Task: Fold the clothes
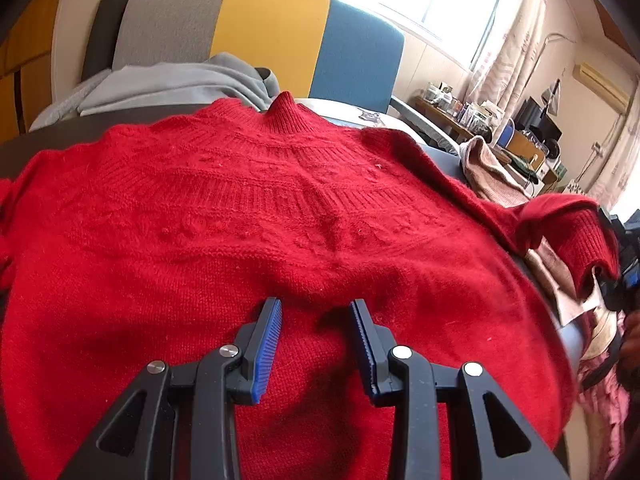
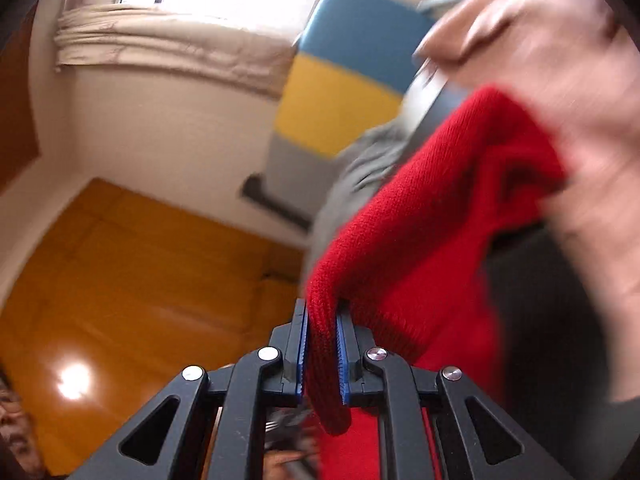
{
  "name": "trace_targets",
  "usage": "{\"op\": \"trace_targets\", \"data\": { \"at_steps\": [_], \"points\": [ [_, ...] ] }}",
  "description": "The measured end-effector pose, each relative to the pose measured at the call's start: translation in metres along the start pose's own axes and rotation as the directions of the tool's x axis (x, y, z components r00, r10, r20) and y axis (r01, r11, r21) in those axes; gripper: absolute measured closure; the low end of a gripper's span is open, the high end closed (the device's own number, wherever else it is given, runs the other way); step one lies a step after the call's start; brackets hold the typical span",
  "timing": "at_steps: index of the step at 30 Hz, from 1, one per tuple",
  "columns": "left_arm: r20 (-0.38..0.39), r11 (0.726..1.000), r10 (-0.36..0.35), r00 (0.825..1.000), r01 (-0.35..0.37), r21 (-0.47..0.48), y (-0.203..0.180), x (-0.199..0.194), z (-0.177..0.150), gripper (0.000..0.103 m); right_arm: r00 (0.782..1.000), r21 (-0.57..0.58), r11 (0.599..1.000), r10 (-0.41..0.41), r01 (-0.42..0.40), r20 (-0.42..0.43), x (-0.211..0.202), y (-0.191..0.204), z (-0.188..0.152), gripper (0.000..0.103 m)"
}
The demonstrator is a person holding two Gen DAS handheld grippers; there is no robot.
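**Sleeve cuff pinched, sweater spread flat**

While the left gripper point(image 1: 316, 312) is held over the red sweater point(image 1: 280, 216) with its jaws parted and nothing between them, the sweater's cuff point(image 2: 324, 344) is clamped by the right gripper point(image 2: 322, 320). Beyond the sweater's collar, grey clothes point(image 1: 176, 80) are piled before a striped headboard point(image 1: 264, 28).
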State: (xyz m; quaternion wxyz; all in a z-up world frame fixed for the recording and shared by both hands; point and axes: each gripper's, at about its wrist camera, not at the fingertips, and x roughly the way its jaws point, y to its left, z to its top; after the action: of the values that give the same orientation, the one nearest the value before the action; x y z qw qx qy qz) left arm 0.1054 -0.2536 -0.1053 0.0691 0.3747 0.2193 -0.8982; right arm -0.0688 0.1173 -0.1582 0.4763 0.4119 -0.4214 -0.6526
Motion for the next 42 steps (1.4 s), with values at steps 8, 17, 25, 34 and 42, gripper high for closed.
{"op": "trace_targets", "data": {
  "at_steps": [8,17,25,34,42],
  "points": [
    [-0.02,0.932,-0.356,0.934,0.357,0.058,-0.04,-0.027,-0.007,0.057,0.987,0.154,0.988,0.058,-0.035,-0.151,0.107,-0.032,-0.065,0.088],
    [-0.039,0.891,-0.175,0.984,0.175,0.418,-0.104,-0.019,-0.04,0.048,0.983,0.239,0.971,0.048,-0.005,-0.176,0.12,-0.053,-0.089,0.086],
    [-0.016,0.92,-0.116,0.993,0.113,0.376,-0.097,0.007,-0.026,0.074,0.975,0.206,0.978,0.057,-0.012,-0.214,0.141,-0.04,-0.092,0.083],
    [-0.055,0.83,-0.545,0.837,0.547,0.108,-0.02,-0.056,-0.01,0.1,0.956,-0.158,0.971,-0.211,0.18,-0.203,0.092,0.011,-0.055,0.064],
    [-0.021,0.931,-0.362,0.932,0.36,-0.055,0.027,-0.038,-0.016,0.071,0.896,-0.464,0.798,-0.444,0.384,-0.021,0.085,0.064,0.039,0.063]
  ]
}}
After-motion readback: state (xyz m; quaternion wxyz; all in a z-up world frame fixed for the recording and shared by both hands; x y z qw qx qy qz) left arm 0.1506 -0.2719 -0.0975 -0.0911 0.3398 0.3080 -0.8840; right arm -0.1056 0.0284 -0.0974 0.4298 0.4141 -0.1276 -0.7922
